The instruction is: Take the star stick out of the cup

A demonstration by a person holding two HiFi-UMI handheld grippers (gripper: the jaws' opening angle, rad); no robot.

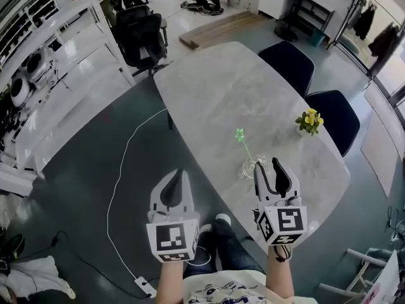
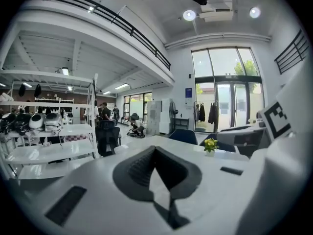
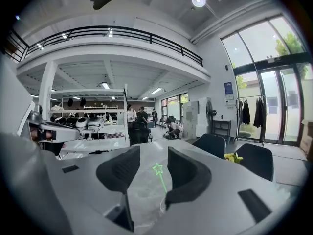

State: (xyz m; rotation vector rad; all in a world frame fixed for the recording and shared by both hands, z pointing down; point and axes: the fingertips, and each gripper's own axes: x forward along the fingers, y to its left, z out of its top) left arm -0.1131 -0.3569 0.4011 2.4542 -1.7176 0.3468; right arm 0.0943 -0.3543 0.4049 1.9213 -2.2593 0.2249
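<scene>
A green star stick point(image 1: 240, 135) stands tilted in a clear glass cup point(image 1: 251, 168) near the front of the grey marble table point(image 1: 221, 87). My right gripper point(image 1: 267, 164) is open just right of the cup, its left jaw close to the rim. In the right gripper view the star stick point(image 3: 157, 169) shows in the gap of the right gripper point(image 3: 152, 155), beyond the jaws and not touching them; the cup point(image 3: 162, 207) is mostly hidden by the right jaw. My left gripper point(image 1: 177, 173) hangs shut and empty off the table's left edge; the left gripper point(image 2: 155, 152) shows its jaws meeting.
A small pot of yellow flowers point(image 1: 310, 121) sits at the table's right edge. Two dark blue chairs point(image 1: 288, 62) point(image 1: 335, 116) stand along the far right side, a black office chair point(image 1: 142, 37) beyond the table. A white cable point(image 1: 126, 163) runs over the floor to a power strip point(image 1: 144, 286).
</scene>
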